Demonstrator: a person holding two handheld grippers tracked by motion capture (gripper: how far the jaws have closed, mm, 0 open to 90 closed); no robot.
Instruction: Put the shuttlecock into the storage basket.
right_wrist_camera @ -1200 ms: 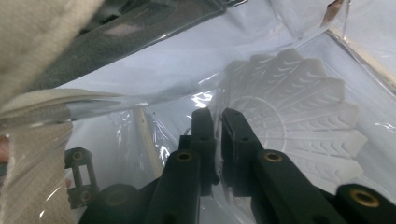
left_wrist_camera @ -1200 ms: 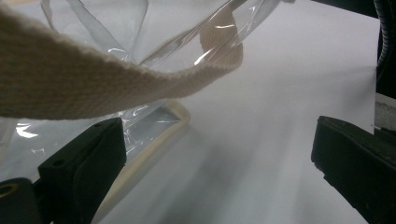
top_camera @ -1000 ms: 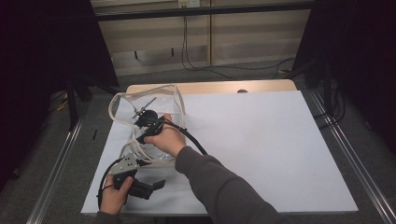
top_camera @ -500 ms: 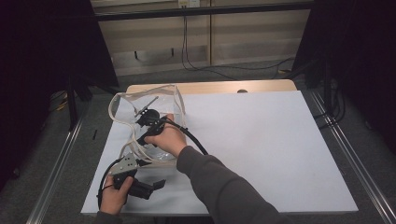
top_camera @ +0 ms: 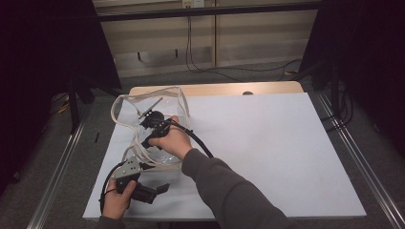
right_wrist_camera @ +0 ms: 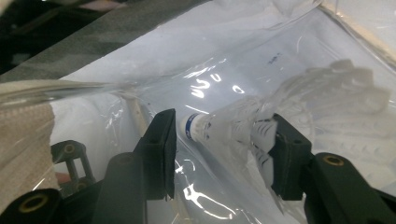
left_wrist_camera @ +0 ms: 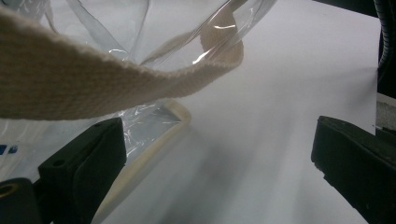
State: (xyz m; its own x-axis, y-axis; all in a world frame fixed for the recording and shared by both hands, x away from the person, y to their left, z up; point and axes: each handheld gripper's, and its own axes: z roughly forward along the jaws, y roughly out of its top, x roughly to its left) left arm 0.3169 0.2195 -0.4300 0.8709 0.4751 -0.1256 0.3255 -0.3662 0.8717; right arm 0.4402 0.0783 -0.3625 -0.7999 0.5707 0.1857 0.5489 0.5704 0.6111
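Table (top_camera: 267, 157): a broad white top, bare across the span well to the right of both grippers; a wooden edge shows at its far side.

Clear bag (top_camera: 125, 106): a transparent plastic bag with cream webbing along its rim, lying at the table's left end. The right gripper reaches into its mouth from the near side; the left gripper sits just beyond its near edge.

Webbing strap (left_wrist_camera: 93, 84): a cream woven band, close in front of the left gripper and above its jaws, running across the left gripper view and looping back at its right end. It lies apart from both jaws.

Right gripper (top_camera: 152, 125): held in the person's right hand (top_camera: 172, 140), inside the bag, pointing away from the person. In the right gripper view (right_wrist_camera: 219, 140) its jaws have just been closing and stand partly apart with the shuttlecock between them. The right jaw lies against the feathers; whether the left jaw touches the cork tip I cannot tell.

Left gripper (top_camera: 165, 188): held low in the person's left hand (top_camera: 114, 200), near the table's front edge and just on the near side of the bag. In the left gripper view (left_wrist_camera: 219, 154) its jaws stand wide apart with only the white tabletop between them; the bag's cream-edged corner lies just beside the left jaw.

Shuttlecock (right_wrist_camera: 233, 126): white feathers, white cork tip with a blue band, lying sideways inside the bag between the right gripper's jaws, tip toward the left jaw and skirt toward the right.
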